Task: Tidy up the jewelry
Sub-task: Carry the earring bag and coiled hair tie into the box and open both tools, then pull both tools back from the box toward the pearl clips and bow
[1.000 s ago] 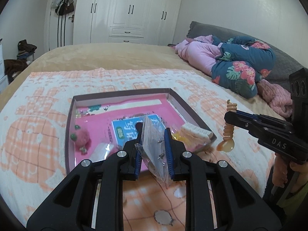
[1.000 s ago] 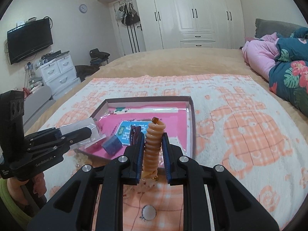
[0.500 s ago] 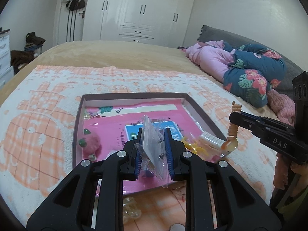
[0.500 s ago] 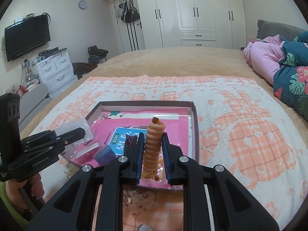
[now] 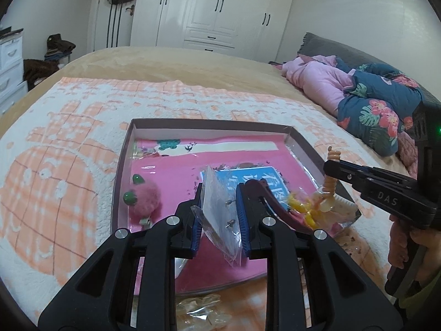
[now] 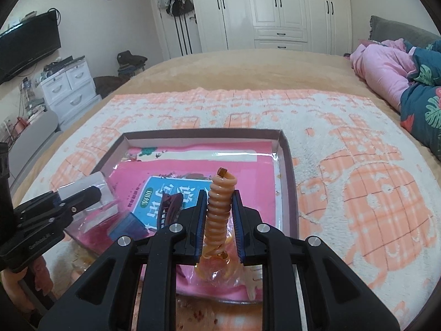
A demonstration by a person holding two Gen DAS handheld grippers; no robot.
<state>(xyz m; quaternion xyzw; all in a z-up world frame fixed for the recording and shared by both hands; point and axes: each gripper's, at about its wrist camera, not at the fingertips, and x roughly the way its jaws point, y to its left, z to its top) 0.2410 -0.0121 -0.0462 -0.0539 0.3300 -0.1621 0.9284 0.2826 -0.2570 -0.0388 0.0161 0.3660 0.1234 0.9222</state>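
A shallow brown box (image 5: 209, 123) (image 6: 289, 182) with a pink lining lies on the orange-and-white blanket. My left gripper (image 5: 219, 193) is shut on a clear plastic bag of small earring studs (image 5: 220, 218), held over the box's near half. My right gripper (image 6: 219, 207) is shut on an orange spiral hair tie (image 6: 220, 207) (image 5: 329, 184), upright over the box's near right corner. Inside the box lie a pink fuzzy strawberry clip (image 5: 143, 201), a dark red hair claw (image 6: 168, 209) (image 5: 268, 198) and yellow pieces in clear wrap (image 5: 301, 207).
A blue printed card (image 6: 162, 195) lies in the box. Clear bags of small items (image 5: 204, 314) sit on the blanket in front of the box. Pink and floral bedding (image 5: 358, 91) is piled at the right; wardrobes and white drawers (image 6: 69, 85) stand beyond the bed.
Both grippers have moved forward and down over the box, which now looks larger and closer. The bag and the spiral hair tie stay clamped.
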